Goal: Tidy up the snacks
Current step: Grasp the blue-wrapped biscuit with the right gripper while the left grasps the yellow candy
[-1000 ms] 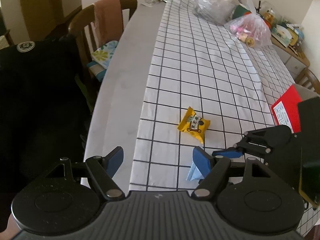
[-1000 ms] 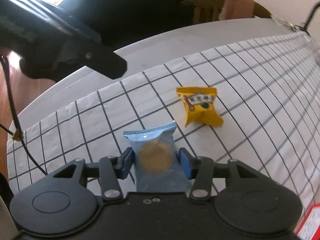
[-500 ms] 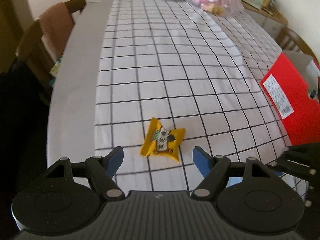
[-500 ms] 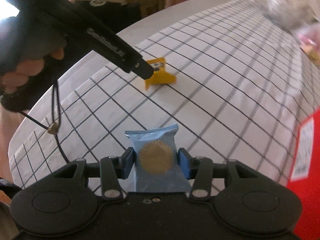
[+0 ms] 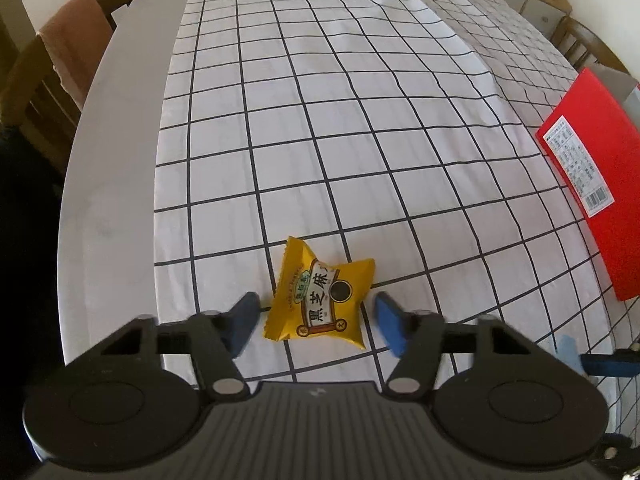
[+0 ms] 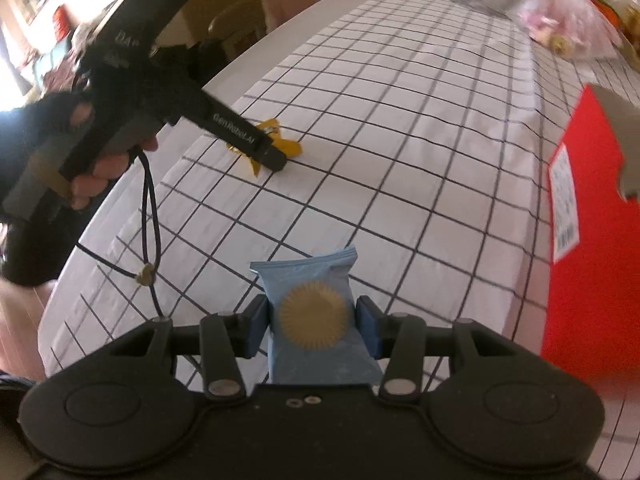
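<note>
A yellow snack packet point(image 5: 320, 300) lies on the checked tablecloth point(image 5: 320, 120). My left gripper point(image 5: 318, 326) is open, its two blue fingers on either side of the packet, not touching it. In the right wrist view the yellow packet point(image 6: 290, 146) shows partly behind the left gripper point(image 6: 276, 160). My right gripper point(image 6: 312, 330) is shut on a blue snack packet point(image 6: 316, 320) with a gold round mark and holds it above the cloth. A red box point(image 5: 592, 184) lies at the right; it also shows in the right wrist view point(image 6: 592, 240).
Plastic bags of snacks point(image 6: 560, 28) sit at the far end of the table. A wooden chair with a pink cloth point(image 5: 60, 60) stands at the left. The bare grey table edge point(image 5: 108, 200) runs along the left of the cloth.
My left gripper has moved forward and down so its fingers now flank the yellow packet and have narrowed. My right gripper, still holding the blue packet, has swung right toward the red box.
</note>
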Motion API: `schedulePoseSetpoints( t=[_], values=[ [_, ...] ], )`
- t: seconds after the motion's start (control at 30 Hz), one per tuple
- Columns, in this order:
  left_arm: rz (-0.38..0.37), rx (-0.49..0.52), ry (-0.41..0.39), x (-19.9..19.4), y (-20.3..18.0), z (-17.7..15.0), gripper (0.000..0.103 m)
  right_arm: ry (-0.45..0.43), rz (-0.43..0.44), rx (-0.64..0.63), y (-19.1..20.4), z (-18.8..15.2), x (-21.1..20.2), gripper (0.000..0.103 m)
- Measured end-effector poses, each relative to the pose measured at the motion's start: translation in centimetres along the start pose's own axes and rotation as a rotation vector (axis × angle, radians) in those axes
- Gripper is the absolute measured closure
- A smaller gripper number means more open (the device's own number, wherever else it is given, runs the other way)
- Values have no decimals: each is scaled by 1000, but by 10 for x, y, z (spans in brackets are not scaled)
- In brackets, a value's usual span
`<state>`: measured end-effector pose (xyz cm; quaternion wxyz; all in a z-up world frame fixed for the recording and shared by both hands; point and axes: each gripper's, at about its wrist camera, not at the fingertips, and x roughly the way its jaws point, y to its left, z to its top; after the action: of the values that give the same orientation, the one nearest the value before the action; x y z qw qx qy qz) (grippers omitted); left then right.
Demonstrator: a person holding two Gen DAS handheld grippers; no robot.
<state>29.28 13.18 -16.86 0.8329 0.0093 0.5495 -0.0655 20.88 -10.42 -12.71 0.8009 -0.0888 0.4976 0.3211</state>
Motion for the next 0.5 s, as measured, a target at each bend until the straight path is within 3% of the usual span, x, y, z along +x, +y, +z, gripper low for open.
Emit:
schedulePoseSetpoints(
  t=[0.27, 0.33, 0.5],
  values=[
    [15, -25, -23, -1, 1, 1, 59, -34, -16, 107, -9, -11, -16, 57],
    [9, -40, -33, -3, 2, 0, 67, -46, -25, 134, -12, -13, -22, 57],
    [7, -82, -41, -10, 1, -3, 67, -73, -61, 183, -21, -15, -40, 57]
  ],
)
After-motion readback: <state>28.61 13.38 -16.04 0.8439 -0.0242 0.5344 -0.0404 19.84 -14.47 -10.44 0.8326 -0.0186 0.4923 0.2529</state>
